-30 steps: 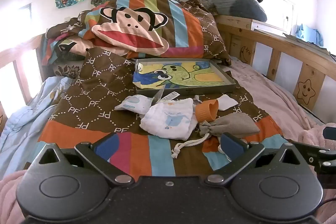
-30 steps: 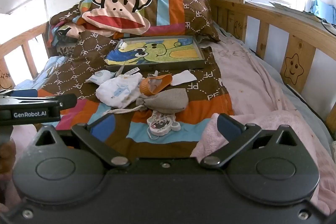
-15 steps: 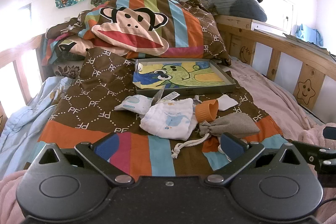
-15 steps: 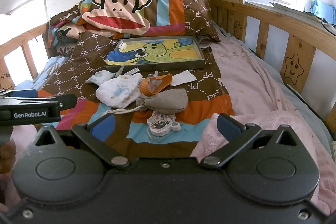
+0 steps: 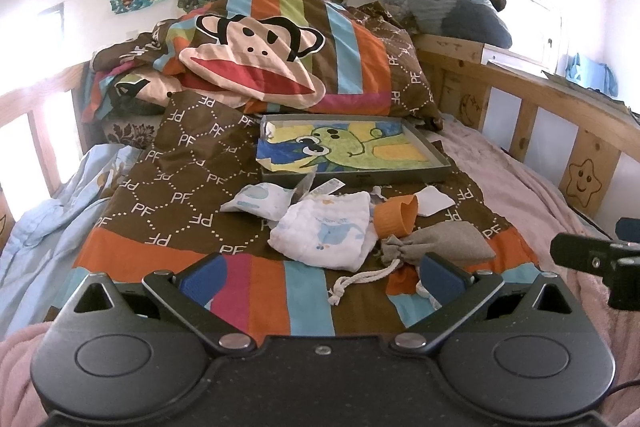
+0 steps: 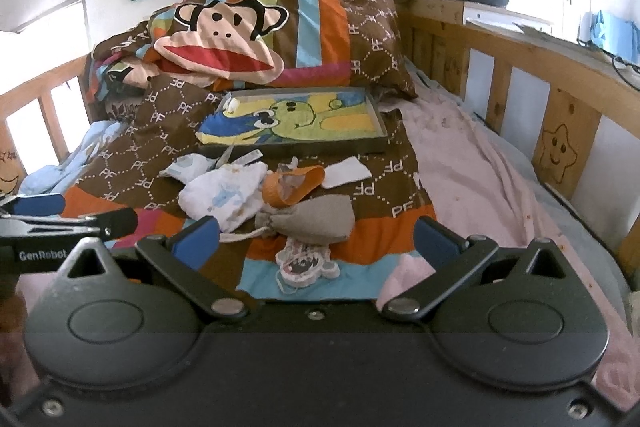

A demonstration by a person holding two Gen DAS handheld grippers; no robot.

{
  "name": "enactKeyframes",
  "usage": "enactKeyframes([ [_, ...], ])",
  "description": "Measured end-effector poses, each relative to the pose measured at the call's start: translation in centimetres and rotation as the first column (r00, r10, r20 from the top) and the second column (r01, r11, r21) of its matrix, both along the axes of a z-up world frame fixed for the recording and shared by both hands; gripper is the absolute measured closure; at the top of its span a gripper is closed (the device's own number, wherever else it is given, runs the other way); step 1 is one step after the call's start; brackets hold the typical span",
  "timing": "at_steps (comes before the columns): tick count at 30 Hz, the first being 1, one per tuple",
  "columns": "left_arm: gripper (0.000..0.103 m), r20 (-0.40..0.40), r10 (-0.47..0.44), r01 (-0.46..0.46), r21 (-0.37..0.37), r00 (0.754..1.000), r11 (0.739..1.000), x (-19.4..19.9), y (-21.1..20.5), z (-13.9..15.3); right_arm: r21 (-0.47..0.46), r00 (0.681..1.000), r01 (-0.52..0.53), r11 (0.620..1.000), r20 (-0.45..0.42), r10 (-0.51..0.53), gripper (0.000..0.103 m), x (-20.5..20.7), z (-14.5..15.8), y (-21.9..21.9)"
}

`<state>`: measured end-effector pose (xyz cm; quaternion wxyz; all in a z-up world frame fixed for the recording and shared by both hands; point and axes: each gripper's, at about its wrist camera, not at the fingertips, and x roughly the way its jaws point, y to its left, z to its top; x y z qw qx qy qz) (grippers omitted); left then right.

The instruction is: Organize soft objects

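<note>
Soft items lie clustered mid-bed on the quilt (image 5: 168, 195), just in front of the tray (image 5: 436, 163): white cloth (image 5: 324, 233), grey pouch (image 5: 448, 243), orange cup (image 5: 396, 215) tipped on its side. Left tool (image 5: 320, 273) and right tool (image 6: 316, 241) both hover near the foot of the bed, wide open, holding nothing.
</note>
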<state>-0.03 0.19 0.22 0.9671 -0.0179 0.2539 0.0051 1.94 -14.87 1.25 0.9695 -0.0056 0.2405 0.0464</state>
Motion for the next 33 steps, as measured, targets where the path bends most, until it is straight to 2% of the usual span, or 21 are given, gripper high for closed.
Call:
enactKeyframes([
  [33,0.001,0.004,0.001,-0.001,-0.007,1.000,1.000,-0.04,0.15,0.45,-0.031,1.000,-0.021,0.999,-0.007,0.021,0.000,0.34,-0.16,-0.04],
])
